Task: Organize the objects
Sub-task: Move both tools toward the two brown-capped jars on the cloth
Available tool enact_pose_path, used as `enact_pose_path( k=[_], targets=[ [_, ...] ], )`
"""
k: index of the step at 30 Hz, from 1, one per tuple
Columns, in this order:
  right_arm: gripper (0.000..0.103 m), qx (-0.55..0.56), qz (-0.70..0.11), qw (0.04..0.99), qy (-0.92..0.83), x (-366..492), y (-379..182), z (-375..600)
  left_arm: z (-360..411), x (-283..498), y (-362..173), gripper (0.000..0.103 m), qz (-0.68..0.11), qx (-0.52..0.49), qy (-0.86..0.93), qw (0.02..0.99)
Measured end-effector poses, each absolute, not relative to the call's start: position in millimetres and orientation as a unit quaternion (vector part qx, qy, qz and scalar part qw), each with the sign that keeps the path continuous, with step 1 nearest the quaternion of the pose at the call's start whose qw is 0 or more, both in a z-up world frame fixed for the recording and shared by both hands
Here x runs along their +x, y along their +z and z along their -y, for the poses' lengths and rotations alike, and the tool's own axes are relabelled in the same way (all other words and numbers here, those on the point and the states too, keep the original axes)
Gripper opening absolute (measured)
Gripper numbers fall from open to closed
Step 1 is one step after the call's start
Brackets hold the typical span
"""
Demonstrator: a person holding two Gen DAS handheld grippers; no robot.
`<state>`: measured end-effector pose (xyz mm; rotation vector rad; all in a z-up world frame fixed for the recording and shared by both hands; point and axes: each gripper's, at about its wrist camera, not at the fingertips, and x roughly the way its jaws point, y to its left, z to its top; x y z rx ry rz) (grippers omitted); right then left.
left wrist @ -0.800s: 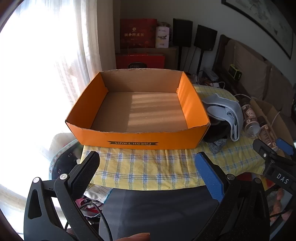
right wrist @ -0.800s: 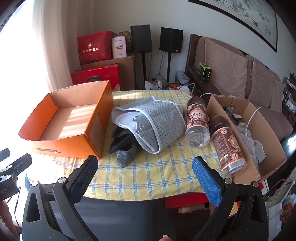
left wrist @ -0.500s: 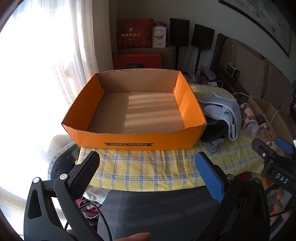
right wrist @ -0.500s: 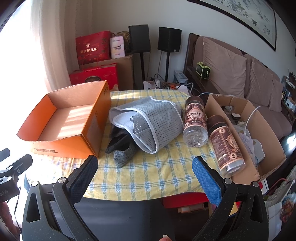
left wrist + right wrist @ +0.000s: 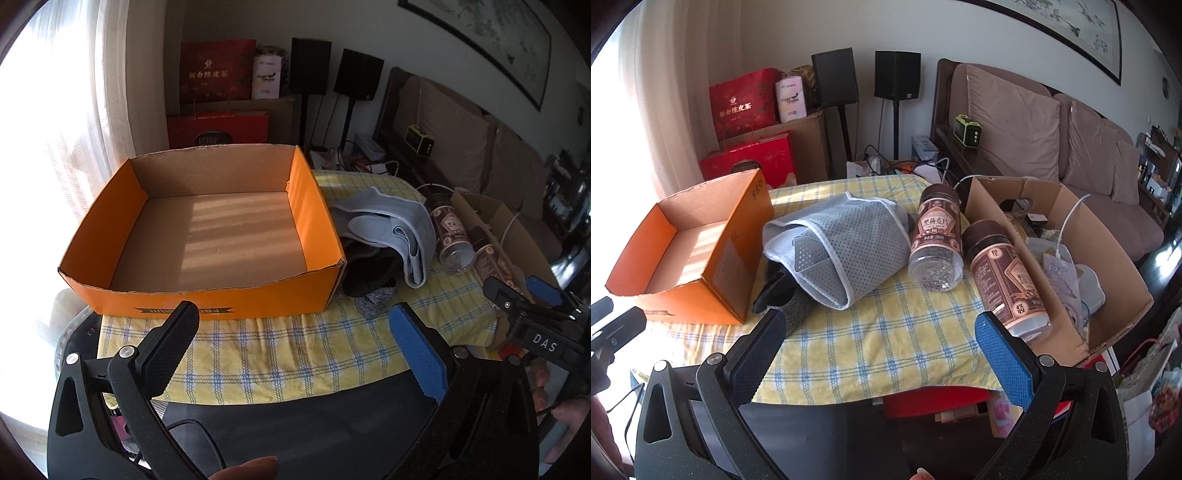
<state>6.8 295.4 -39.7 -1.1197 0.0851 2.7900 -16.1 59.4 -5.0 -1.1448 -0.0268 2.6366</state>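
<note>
The orange box (image 5: 207,236) stands on the left part of the surface (image 5: 295,350), just beyond the left gripper (image 5: 291,328), whose fingers (image 5: 173,339) are spread wide and hold nothing; the near wall of the box lies close in front of the left finger tip. The box is open at the top, its inside is plain brown cardboard with stripes of sunlight on the floor, and nothing lies in it. The right gripper (image 5: 879,332) is also released, its fingers (image 5: 1001,354) apart and empty, and it hovers over the near edge of the yellow checked cloth (image 5: 886,332). Beyond it, between the fingers, lies a grey mesh wrap (image 5: 838,247), folded, with white edging. It rests on top of a dark sock (image 5: 775,291), which touches the right wall of the box. To the right of the wrap lie two bottles: a clear one (image 5: 936,240) with brown cap, and a brown one (image 5: 1004,273) just beside it, leaning against a cardboard carton (image 5: 1108,266) at the right edge.
</note>
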Motion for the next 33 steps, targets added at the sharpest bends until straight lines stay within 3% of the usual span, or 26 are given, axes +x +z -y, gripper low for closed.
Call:
enact_pose_path(
  k=[19, 33],
  targets=[
    [0.103, -0.369, -0.068, 0.14, 0.916, 27, -50, -404, -123, -41, -8, 0.098, -0.002, -0.397, 0.894, 0.208],
    [0.099, -0.381, -0.061, 0.137, 0.912, 22, -56, -427, -278, -116, -3, 0.096, -0.078, -0.417, 0.86, 0.284]
  ],
)
